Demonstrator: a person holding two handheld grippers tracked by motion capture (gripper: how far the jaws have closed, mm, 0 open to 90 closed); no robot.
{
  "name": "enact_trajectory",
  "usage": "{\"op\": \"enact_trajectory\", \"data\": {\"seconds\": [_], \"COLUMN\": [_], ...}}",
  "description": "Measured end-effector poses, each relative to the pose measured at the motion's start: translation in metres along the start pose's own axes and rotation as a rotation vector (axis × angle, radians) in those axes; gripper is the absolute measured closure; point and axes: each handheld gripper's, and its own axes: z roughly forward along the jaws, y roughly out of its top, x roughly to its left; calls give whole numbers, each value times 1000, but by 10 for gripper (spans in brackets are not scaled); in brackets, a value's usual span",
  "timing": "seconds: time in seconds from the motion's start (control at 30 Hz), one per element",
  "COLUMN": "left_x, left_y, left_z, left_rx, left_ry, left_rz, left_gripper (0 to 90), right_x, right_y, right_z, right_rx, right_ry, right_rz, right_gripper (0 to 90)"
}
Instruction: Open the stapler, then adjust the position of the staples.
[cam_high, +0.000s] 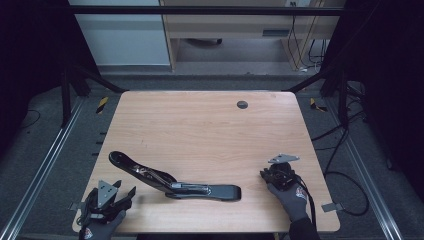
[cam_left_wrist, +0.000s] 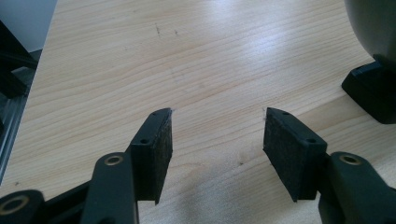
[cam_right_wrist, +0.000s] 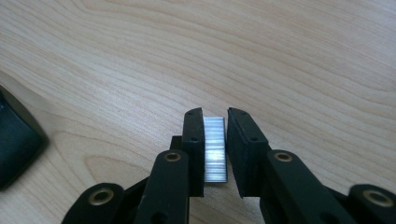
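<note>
Staples — a silver strip of them — sit between the jaws of the right gripper, while the stapler they look meant for lies hinged wide open on the wooden table, its base flat near the front edge and its upper arm swung up and back toward the left. Judging from how things lie, the work is at an early-to-middle stage: the stapler is already opened for loading and the strip is picked up, but the strip is well apart from the stapler, off to its right, so carrying it over, setting it into the magazine and closing the arm all appear left to do. In the right gripper view the jaws stand narrow with the strip upright between them; the left pad lies against it, and a thin gap seems to show on the other side, so whether the strip is firmly pinched or just loosely cradled I cannot tell for sure. In the high view this gripper rests on the table to the right of the stapler's base. The left gripper is spread wide with nothing between its pads — bare wood under them — and hovers just left of the stapler, whose dark end shows at the edge of its view.
</note>
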Motion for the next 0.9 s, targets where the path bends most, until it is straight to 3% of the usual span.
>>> {"op": "enact_trajectory", "data": {"seconds": [0.37,0.5,0.9], "left_x": [1,0,0], "left_y": [0,0,0], "left_z": [2,2,3], "left_rx": [3,7,13], "left_ry": [-11,-12,-15], "left_rz": [-3,-1,-3], "left_gripper": [413,412,407], "right_x": [-5,-6,-7], "right_y": [15,21,33], "right_z": [-24,-26,-22], "right_rx": [13,38,96], "right_ry": [1,-4,9], "right_rz": [34,9,5], "right_gripper": [740,729,715]}}
